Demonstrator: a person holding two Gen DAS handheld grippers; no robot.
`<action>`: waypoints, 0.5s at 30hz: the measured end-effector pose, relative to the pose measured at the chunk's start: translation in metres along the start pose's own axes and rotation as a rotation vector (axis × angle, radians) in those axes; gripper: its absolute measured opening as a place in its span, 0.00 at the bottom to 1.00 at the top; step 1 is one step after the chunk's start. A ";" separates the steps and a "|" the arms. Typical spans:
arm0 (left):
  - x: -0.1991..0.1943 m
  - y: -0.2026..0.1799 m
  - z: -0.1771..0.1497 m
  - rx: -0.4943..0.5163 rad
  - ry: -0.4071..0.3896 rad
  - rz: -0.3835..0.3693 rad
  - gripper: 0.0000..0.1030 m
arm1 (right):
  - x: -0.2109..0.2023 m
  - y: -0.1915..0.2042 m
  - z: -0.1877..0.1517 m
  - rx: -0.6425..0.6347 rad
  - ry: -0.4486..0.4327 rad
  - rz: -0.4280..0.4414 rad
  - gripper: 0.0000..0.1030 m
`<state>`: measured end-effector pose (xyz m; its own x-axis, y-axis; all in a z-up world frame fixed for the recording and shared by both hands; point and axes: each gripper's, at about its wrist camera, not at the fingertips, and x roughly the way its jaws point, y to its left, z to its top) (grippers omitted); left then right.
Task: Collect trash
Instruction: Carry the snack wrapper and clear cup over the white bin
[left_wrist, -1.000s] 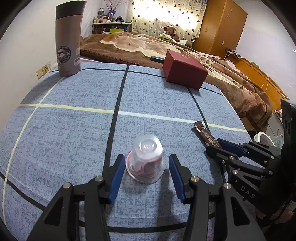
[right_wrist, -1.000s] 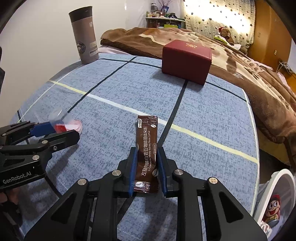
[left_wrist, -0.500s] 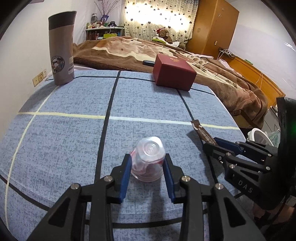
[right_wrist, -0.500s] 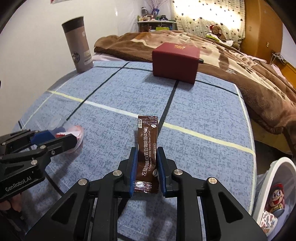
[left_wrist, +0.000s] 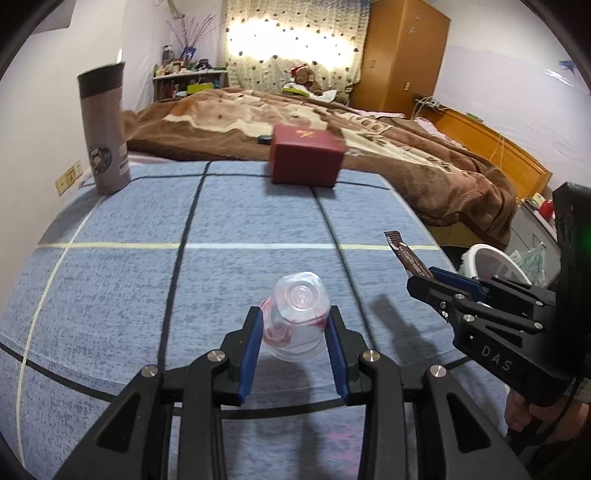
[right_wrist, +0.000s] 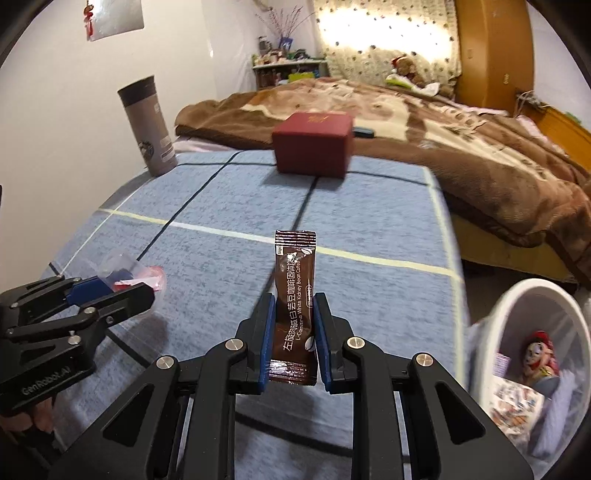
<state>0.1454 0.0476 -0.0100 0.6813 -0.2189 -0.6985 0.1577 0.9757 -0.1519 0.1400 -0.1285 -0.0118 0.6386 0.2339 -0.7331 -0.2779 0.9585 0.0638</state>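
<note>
Left-wrist view shows your left gripper (left_wrist: 294, 338) pinching the crumpled clear plastic cup (left_wrist: 295, 315), upturned and dented by the pads, lifted off the blue woven tablecloth (left_wrist: 122, 295). Your right gripper (right_wrist: 293, 334) clamps the glossy brown coffee sachet (right_wrist: 294, 302) by its edges, upright, presumably bound for the white bin (right_wrist: 506, 306) at the table's right.
</note>
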 end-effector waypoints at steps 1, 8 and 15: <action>-0.002 -0.004 0.000 0.005 -0.003 -0.004 0.35 | -0.003 -0.003 -0.001 0.007 -0.003 -0.005 0.20; -0.015 -0.040 0.006 0.064 -0.038 -0.049 0.35 | -0.036 -0.029 -0.013 0.068 -0.058 -0.045 0.20; -0.017 -0.088 0.012 0.133 -0.050 -0.112 0.35 | -0.067 -0.067 -0.028 0.134 -0.094 -0.122 0.20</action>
<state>0.1286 -0.0342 0.0237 0.6884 -0.3295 -0.6462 0.3257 0.9364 -0.1305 0.0956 -0.2127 0.0137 0.7274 0.1231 -0.6751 -0.1006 0.9923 0.0725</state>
